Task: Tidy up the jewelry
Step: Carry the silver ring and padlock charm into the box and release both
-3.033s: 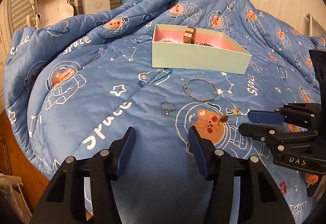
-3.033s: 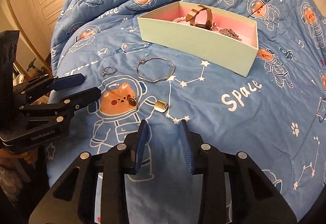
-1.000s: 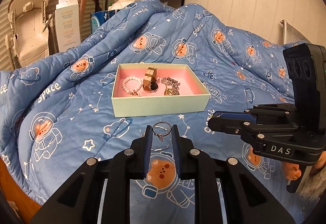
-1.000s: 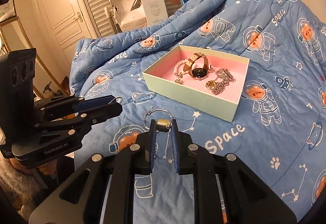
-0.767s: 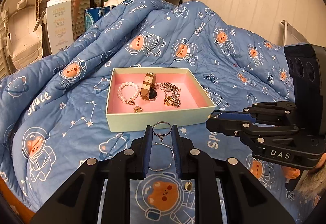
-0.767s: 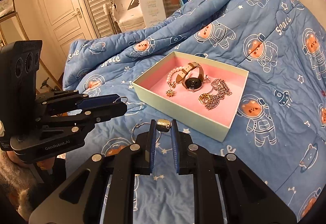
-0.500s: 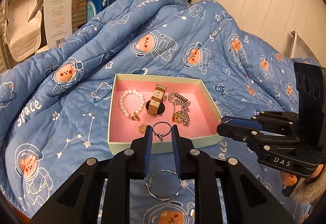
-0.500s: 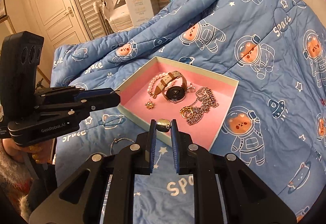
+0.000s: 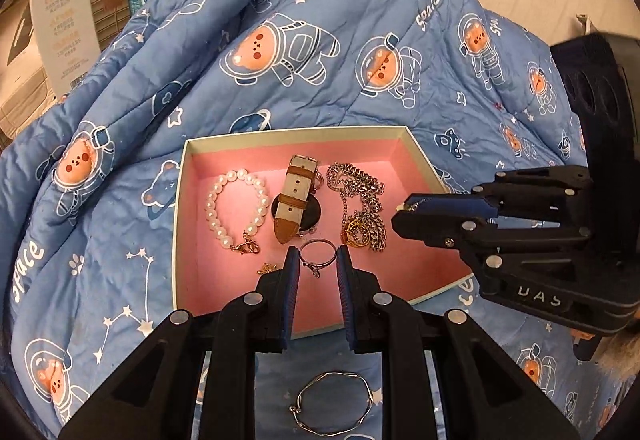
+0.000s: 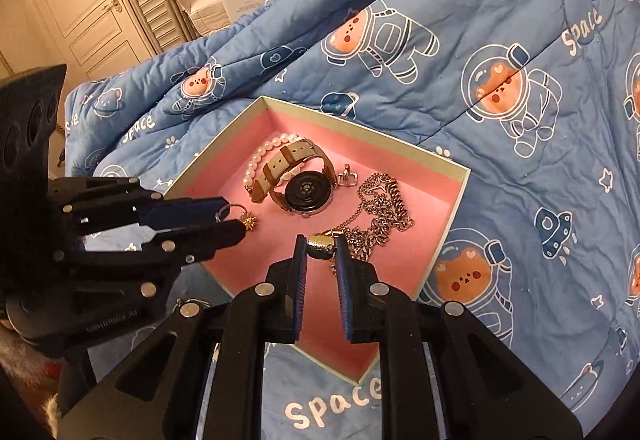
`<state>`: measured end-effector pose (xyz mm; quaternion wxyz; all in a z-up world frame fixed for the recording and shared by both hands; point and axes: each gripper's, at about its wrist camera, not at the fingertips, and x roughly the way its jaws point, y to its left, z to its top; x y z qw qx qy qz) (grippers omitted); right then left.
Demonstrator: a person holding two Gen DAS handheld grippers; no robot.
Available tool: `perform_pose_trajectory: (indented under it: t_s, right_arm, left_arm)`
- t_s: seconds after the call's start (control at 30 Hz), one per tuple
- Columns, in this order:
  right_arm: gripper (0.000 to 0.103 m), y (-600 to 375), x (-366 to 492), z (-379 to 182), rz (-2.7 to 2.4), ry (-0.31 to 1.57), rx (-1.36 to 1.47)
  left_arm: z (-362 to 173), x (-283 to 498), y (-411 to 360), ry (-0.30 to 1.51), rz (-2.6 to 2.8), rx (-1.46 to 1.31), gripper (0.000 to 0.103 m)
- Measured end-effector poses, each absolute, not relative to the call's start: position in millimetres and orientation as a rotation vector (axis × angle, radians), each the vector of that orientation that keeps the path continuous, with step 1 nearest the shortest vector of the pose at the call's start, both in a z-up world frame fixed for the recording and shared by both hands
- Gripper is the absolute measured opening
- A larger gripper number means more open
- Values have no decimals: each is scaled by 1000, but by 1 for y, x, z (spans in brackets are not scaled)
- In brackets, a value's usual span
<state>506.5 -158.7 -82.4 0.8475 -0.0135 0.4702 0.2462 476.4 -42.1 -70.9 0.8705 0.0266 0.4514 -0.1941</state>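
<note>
Holding a thin silver ring (image 9: 318,255) between the blue pads of my left gripper (image 9: 318,260), I judged it nearly weightless, rigid and slick, so a pinch across the band's outer edge, as I had it, seemed the only hold that would not let it twist free; its small setting hung below the band. My right gripper (image 10: 321,248) was clenched on a small gold charm (image 10: 320,242), a smooth rounded piece that I took to be hard, light and just as slippery. Both pieces hung over the open box (image 9: 182,175), a shallow card tray with pale green walls and a matt pink lining, which sat on a soft quilted blue blanket (image 9: 304,87) printed with astronaut bears. Inside lay a pearl bracelet (image 9: 236,213), beaded and flexible, a watch (image 10: 298,179) with a stiff tan-and-cream strap and a dark round case, a limp heap of silver chain (image 9: 360,207), and a tiny gold star-shaped piece (image 10: 251,220). A thin wire bangle (image 9: 334,406), springy by the look of it, lay outside the box on the blanket, not yet put away. The soft lining, I reckoned, would cushion a short drop.
</note>
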Motion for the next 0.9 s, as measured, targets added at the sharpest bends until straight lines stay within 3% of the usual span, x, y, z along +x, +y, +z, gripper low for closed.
perform_pose_trajectory:
  t_s: [0.63,0.7,0.77,0.9]
  right_arm:
    - [15,-135,555,-114,457,1135,-72]
    - [15,-135,556,-115,448,1135,-75]
    - [15,-135,558,-116,443,1138,-70]
    - [16,-132,559,-118,446,1138,-72]
  left_arm:
    - [-98,499,-65,1061,-424,151,19]
    - [-97,499,-65,1058,-426,150,24]
    - [-96,498,-65,1046,-426,154,38]
    - [-91,493,-64,1019,-429,176,48]
